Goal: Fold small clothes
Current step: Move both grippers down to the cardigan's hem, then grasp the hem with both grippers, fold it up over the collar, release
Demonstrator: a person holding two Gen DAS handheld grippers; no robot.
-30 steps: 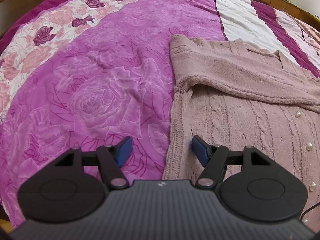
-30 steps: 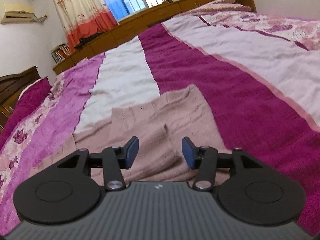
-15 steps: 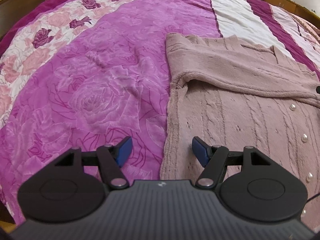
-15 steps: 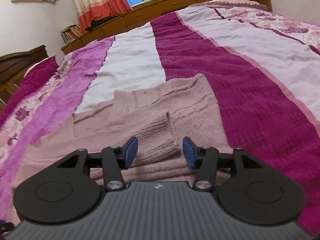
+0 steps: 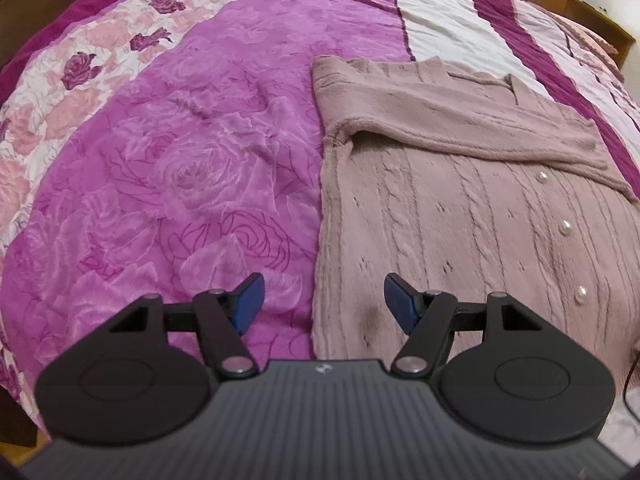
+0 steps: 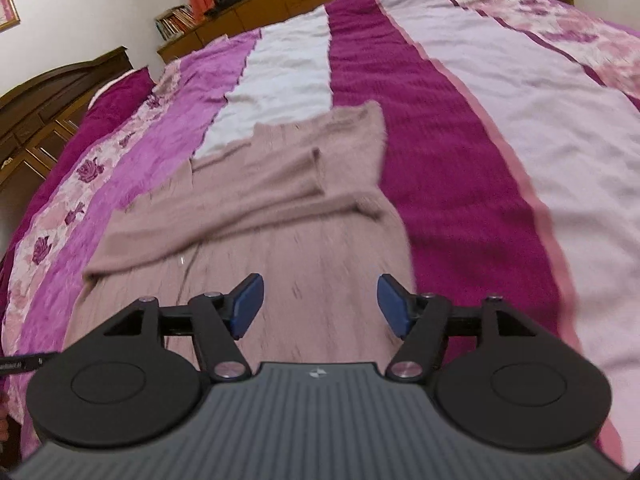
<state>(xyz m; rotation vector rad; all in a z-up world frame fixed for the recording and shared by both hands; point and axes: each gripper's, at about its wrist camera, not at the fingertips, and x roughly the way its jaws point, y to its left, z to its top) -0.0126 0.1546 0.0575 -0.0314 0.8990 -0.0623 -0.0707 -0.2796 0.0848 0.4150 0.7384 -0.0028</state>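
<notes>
A dusty-pink cable-knit cardigan [image 5: 460, 208] is lying flat on the bed's bedspread [image 5: 200, 160], sleeves folded across it, its edge passing beneath the left tongs [image 5: 322, 302], gaping empty, while the right tongs [image 6: 320, 304] are widening empty above its body.

A bed [image 5: 208, 128] under a striped, rose-patterned pink-and-magenta cover — one dusty-pink knitted cardigan [image 5: 460, 216] lies flat on it.

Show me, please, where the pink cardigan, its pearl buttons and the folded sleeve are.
pink cardigan [image 5: 440, 240]: left wrist view, cable-knit front.
pearl buttons [image 5: 565, 226]: left wrist view, middle button.
folded sleeve [image 6: 224, 216]: right wrist view, mid-sleeve.
</notes>
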